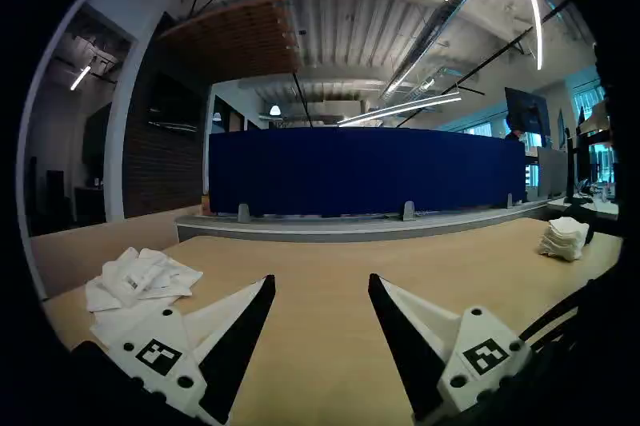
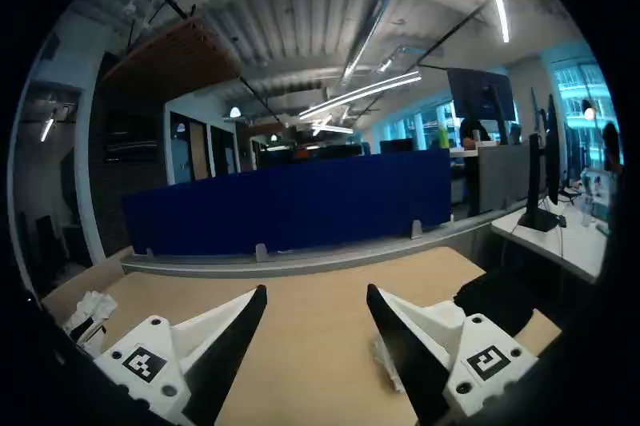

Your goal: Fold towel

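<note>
The left gripper [image 1: 320,306] and right gripper [image 2: 316,314] gape empty above the table [image 1: 336,258]; crumpled towels [image 1: 140,278] and a folded towel stack [image 1: 565,238] lie well apart.

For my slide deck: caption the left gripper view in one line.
Open left gripper poised over a wooden table, loose white towels at left and a folded stack at right.

Holding the left gripper [image 1: 321,277] low and roughly level, pointing straight ahead, jaws standing wide apart with the gap between them open. Showing both of its fingers [image 1: 240,330] white on the outside and black along the inner faces, each carrying a square marker [image 1: 158,355] near the base. Holding the right gripper [image 2: 316,288] in the same pose, its fingers [image 2: 404,346] likewise spreading wide, pressing on nothing.
</note>
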`<state>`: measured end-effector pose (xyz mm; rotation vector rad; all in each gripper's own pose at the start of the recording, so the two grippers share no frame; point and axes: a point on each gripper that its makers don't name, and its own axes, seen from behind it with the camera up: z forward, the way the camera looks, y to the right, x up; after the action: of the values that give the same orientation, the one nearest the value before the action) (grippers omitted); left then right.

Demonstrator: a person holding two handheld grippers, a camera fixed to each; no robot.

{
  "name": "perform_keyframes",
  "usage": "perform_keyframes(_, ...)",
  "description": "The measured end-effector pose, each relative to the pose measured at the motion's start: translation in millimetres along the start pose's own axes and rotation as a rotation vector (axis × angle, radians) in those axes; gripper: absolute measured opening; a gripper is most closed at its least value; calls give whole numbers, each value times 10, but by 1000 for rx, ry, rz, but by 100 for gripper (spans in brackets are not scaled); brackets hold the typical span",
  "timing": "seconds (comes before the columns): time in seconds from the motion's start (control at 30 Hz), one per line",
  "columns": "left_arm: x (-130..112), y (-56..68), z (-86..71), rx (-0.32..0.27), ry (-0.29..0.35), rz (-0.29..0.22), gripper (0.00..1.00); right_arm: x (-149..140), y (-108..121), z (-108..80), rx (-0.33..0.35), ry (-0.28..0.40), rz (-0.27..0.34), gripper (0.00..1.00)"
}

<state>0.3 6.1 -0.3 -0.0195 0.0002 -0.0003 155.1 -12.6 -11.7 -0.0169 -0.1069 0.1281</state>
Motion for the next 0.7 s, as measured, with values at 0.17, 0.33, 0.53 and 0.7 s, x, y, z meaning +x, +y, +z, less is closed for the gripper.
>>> perform_keyframes(0.17, -3, -1, -3, 0, 0, 0, 86, -229, 280, 23, -16, 7, -5, 97)
perform_keyframes(0.33, -3, -2, -8, 0, 0, 0, 86, -368, 419, 68, -3, 28, -12, 97)
perform_keyframes(0.53, -1, -4, -6, 0, 0, 0, 86, -568, 502, 144, 17, 55, -15, 98)
perform_keyframes(0.7, 2, -3, -1, 0, 0, 0, 86, -806, 609, 198, 15, 62, -28, 98)
